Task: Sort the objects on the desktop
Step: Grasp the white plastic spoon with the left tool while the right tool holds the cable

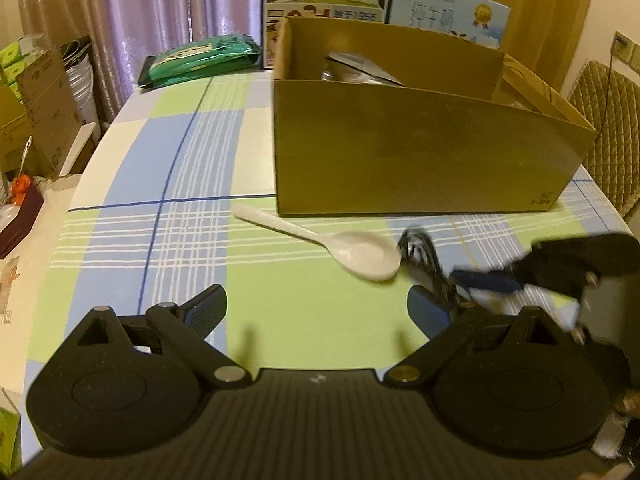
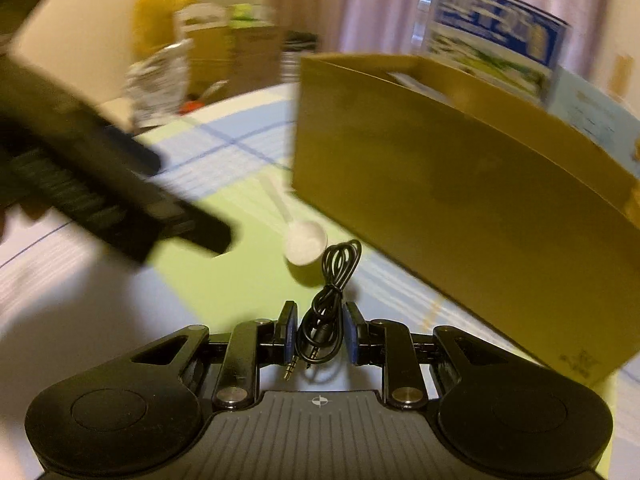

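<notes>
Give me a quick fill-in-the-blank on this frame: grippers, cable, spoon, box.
1. The right gripper is shut on a coiled black ____.
2. The left gripper is ____, with nothing between its fingers.
3. The white plastic spoon lies on the ____ tablecloth.
4. Behind the spoon stands an open ____ box.

Missing words: audio cable; open; checked; cardboard
</notes>
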Tool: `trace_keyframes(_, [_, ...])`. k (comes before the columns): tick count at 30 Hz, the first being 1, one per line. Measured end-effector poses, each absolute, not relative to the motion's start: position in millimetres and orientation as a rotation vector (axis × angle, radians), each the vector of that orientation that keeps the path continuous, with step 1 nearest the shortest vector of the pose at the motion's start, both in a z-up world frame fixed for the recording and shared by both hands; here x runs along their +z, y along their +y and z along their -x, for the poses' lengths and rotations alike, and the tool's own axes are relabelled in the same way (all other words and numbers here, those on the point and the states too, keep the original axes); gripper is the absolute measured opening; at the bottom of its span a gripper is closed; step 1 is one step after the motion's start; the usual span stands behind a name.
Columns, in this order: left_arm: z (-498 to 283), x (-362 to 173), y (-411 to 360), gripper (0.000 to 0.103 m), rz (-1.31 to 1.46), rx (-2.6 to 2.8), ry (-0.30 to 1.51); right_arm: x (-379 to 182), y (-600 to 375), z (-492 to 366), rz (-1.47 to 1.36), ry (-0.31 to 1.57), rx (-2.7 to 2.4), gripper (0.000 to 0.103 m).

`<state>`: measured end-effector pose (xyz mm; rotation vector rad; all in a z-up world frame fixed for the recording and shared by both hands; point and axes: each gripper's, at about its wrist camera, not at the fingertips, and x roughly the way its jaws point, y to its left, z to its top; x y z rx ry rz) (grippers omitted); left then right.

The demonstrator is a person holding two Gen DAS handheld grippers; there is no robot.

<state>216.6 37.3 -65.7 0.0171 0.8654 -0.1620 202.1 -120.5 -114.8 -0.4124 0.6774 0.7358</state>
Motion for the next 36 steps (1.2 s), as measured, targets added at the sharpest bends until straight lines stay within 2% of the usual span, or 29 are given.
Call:
trace_keyframes(8, [-214, -73, 48, 0.095, 0.023, -0.132, 0.894, -115, -116, -180, 0.399, 0.746, 0.840, 0.021])
trace_keyframes(24, [-218, -73, 53, 0.095, 0.042, -0.119, 0.875, -126, -103, -238, 0.327, 0.777, 0.701, 0.021])
trace_keyframes(31, [-214, -69, 66, 0.095, 0.098, -0.086, 0.855, -129, -85, -211, 0.364, 0.753, 0.930, 0.021])
trace_keyframes(36, [-215, -74, 59, 0.095, 0.082, -0.097, 0.866, -126, -98, -210, 0.347, 0.779, 0.863, 0.021])
